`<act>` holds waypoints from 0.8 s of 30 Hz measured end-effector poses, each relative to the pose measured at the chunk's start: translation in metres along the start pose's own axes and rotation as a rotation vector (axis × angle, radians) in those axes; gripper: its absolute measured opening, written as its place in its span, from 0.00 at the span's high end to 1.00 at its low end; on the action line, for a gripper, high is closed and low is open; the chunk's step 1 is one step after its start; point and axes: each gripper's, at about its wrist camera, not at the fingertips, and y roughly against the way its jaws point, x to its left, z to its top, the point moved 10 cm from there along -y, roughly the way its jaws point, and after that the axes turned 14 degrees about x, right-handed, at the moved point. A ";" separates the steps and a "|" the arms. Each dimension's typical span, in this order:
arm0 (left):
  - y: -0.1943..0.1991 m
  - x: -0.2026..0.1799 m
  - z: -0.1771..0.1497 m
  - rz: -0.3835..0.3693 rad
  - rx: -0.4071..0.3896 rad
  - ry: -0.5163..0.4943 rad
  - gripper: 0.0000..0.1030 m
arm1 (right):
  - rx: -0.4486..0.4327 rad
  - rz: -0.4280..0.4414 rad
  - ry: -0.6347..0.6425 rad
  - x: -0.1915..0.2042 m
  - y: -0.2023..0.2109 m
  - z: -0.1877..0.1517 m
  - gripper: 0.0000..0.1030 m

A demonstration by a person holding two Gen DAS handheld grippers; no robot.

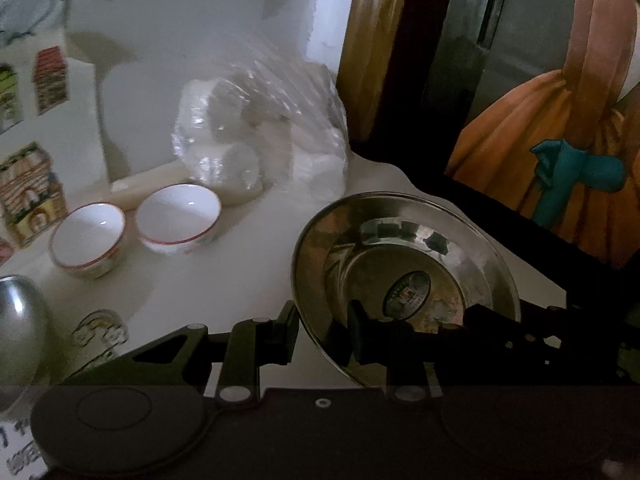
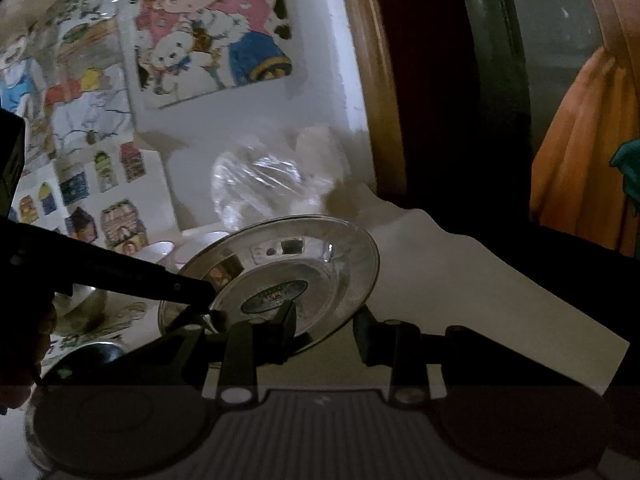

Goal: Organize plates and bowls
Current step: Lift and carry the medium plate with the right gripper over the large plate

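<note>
The steel plate (image 1: 404, 268) is held tilted above the white tabletop (image 1: 224, 292), near its right edge, with a label at its centre. Both grippers grip its rim: the left gripper (image 1: 322, 334) has its narrowly set jaws closed across the near left rim, and the right gripper (image 2: 326, 330) clamps the opposite rim, its jaws likewise close together. Only the left wrist view shows the two white bowls (image 1: 176, 218) with red rims, upright and just beside each other near the table's back edge, in front of a clear plastic bag (image 1: 260, 136). From the right wrist they are mostly hidden behind the plate. A rounded steel vessel (image 1: 18, 328) is cut off at the left.
</note>
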 end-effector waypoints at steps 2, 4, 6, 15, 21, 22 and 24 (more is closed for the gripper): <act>0.011 0.005 -0.008 -0.002 -0.006 0.003 0.73 | -0.004 0.000 0.008 0.011 0.009 -0.002 0.66; 0.022 0.011 -0.017 -0.006 -0.011 0.010 0.73 | -0.007 0.004 0.016 0.021 0.015 -0.005 0.66; 0.033 0.018 -0.026 -0.009 -0.017 0.021 0.73 | -0.009 0.011 0.024 0.030 0.020 -0.009 0.66; 0.083 0.055 -0.065 0.015 -0.059 0.063 0.73 | -0.013 0.047 0.084 0.087 0.037 -0.023 0.66; 0.105 0.077 -0.087 0.026 -0.071 0.098 0.73 | -0.009 0.076 0.110 0.122 0.041 -0.033 0.66; 0.107 0.081 -0.091 0.026 -0.072 0.105 0.73 | -0.007 0.080 0.113 0.126 0.041 -0.035 0.66; 0.110 0.088 -0.098 0.025 -0.072 0.116 0.73 | -0.003 0.086 0.119 0.136 0.043 -0.041 0.66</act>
